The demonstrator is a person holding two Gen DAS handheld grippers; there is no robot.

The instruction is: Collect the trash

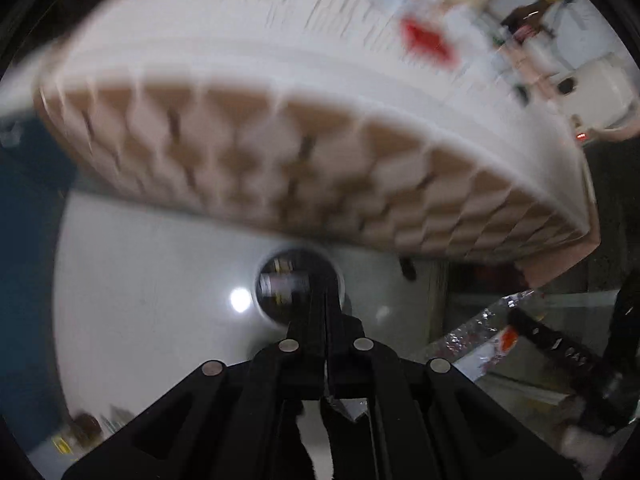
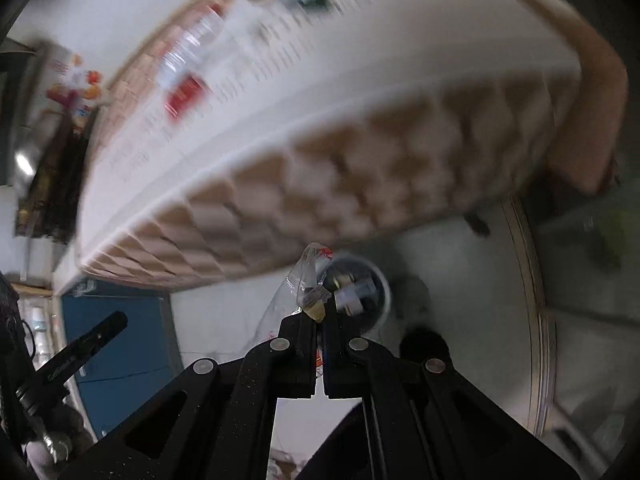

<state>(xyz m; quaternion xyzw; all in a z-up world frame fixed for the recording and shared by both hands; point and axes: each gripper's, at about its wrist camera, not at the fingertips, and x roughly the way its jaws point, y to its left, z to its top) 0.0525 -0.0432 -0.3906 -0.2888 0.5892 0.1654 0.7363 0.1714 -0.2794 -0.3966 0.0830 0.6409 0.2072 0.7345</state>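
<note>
Clear, crinkled plastic, printed red and tinted yellow at its pinched end: one wrapper [image 2: 308, 284] sticks up at 12 o'clock from the right gripper [image 2: 321, 312], whose jaws are clamped tight on it. The left gripper [image 1: 326, 320] is closed too, a shiny scrap [image 1: 344, 406] caught low between its fingers. One round bin [image 2: 360, 292], part-filled, sits on the floor below one white table [image 2: 360, 80].

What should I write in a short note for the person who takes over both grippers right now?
Right gripper: shut on a clear plastic wrapper, above the round trash bin on the floor.
Left gripper: shut, a scrap of wrapper caught low between its fingers, also over the bin.
Done: both pieces picked up.
Left: drop them in; a red item and a bottle remain on the table.
</note>
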